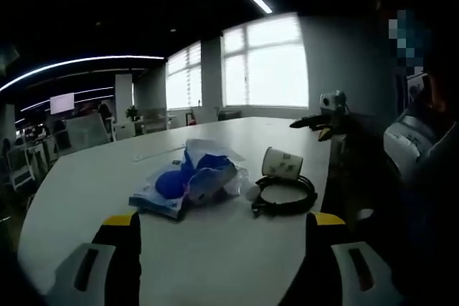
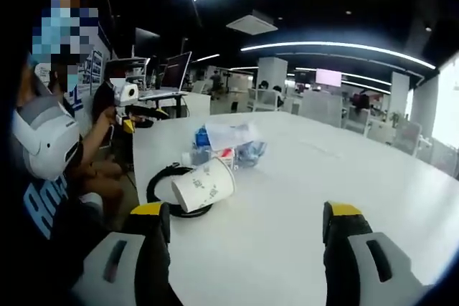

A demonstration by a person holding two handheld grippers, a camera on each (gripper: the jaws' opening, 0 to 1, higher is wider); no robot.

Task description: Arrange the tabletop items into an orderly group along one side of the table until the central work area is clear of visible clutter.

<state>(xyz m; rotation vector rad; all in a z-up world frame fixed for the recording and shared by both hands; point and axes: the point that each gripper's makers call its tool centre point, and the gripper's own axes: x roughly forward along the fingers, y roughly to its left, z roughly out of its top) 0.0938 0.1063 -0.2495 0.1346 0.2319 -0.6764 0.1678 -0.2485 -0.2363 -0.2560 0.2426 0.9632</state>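
Paper cup [image 2: 204,185] tipped beside cable coil [image 2: 166,190]; both hand-held grippers wide open, empty

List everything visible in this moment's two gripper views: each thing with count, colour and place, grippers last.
Table: one, white, underneath all the items.
Paper cup: one, white, lying on its side against the cable coil.
Cable: one, black, coiled near the table edge by the person.
Plastic bag: one, blue and clear, crumpled, mid-table beside the cable.
Person: one, seated at the table edge, holding another gripper device.
Left gripper: one, black jaws with yellow tips, open, holding nothing.
Right gripper: one, same colours, open, holding nothing.
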